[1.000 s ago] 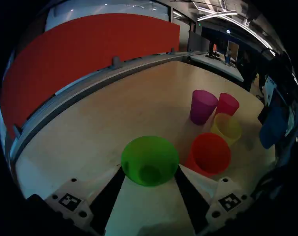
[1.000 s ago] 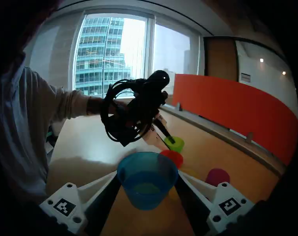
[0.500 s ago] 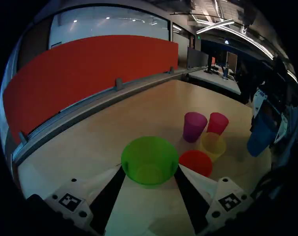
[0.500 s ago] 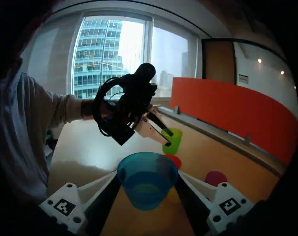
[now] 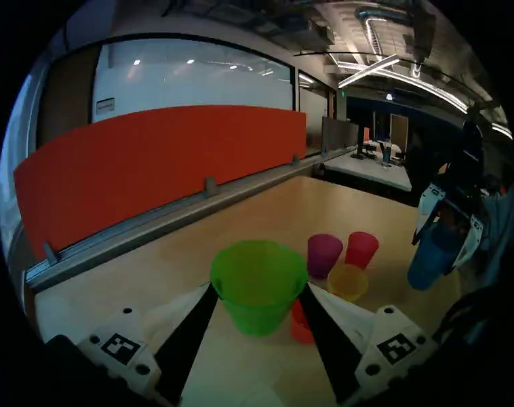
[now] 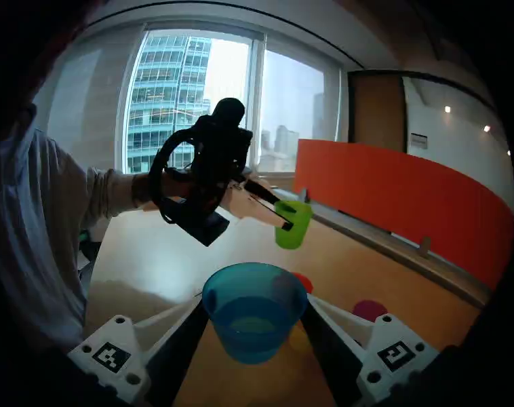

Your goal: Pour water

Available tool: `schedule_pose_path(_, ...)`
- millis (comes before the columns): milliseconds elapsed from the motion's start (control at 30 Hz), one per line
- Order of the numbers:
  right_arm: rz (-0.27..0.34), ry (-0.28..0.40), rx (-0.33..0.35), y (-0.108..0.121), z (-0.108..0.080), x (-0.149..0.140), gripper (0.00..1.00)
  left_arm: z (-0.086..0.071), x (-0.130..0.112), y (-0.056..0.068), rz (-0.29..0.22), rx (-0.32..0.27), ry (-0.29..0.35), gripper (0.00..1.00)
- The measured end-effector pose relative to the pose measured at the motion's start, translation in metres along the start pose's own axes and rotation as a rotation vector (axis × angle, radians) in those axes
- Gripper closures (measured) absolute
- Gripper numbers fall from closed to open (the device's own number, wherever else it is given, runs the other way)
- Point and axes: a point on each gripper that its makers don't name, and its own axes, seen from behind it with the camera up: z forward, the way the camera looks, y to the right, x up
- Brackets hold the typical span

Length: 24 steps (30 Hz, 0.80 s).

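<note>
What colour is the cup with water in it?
The cup is blue, clearest in the right gripper view.

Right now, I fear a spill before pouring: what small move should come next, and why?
Probably bring the blue cup in the right claw over the green cup in the left claw before tilting. Both cups are gripped, upright and off the table, but well apart, so a tilt here would likely wet the table.

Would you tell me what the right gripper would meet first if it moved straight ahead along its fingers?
Probably the left gripper and the green cup it holds, which hang just ahead above the blue cup in the right gripper; depth is hard to judge.
</note>
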Motion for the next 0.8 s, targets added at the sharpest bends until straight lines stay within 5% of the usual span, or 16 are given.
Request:
schedule_pose_path(300, -0.002, 0.004, -0.003, -0.001, 0.000, 0.001, 0.09, -0.015, 0.035, 0.003, 0.003, -0.004, 0.133, 0.15)
schedule_pose_path(800, 0.018, 0.034, -0.023, 0.005, 0.000, 0.014, 0.09, -0.036, 0.042, 0.010, 0.004, 0.003, 0.175, 0.15)
